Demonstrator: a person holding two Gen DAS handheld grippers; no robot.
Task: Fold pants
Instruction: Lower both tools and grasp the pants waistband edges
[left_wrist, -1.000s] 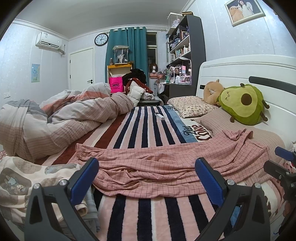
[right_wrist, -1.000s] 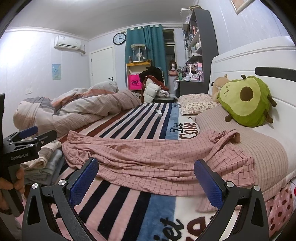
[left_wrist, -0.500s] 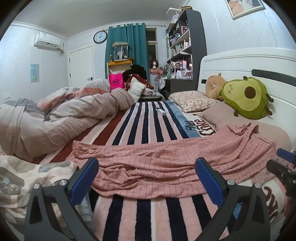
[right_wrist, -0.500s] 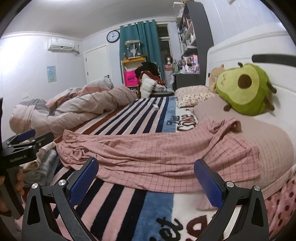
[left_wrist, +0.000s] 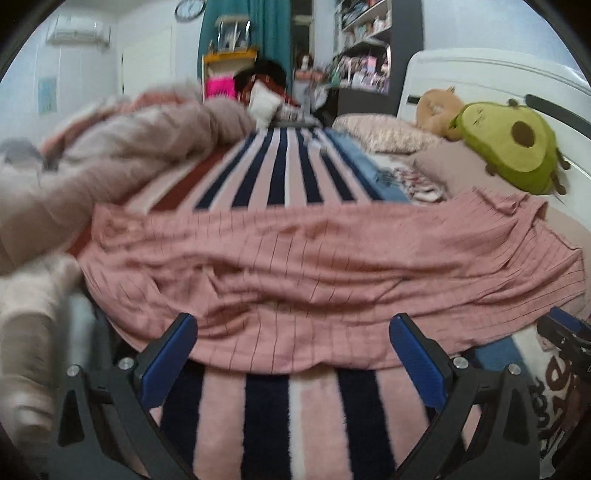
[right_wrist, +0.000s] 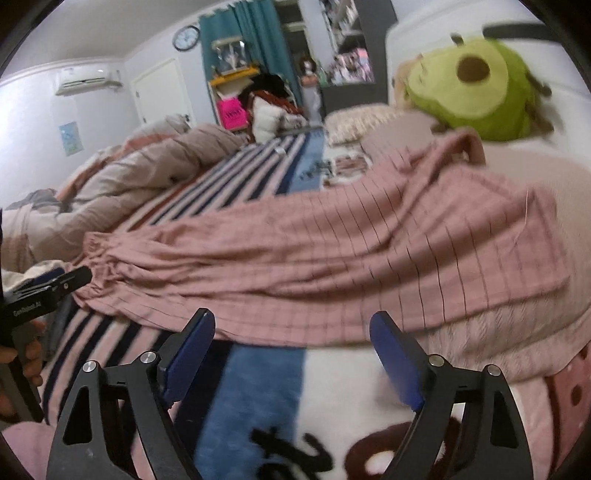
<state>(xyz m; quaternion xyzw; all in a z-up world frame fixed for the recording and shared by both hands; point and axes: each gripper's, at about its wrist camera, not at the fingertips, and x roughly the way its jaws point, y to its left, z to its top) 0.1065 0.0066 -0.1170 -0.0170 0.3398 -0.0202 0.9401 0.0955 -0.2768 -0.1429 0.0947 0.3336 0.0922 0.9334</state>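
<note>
One striped bed carries one pair of pink checked pants, spread crosswise near its front edge. One avocado plush sits at the headboard. Your two claws, left gripper and right gripper, gape empty just short of the pants' near hem.

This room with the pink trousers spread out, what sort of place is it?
Most likely a lived-in bedroom. The pants lie across a bed with a striped blanket, an avocado plush toy leans on the headboard, and a rumpled duvet is heaped alongside.
</note>
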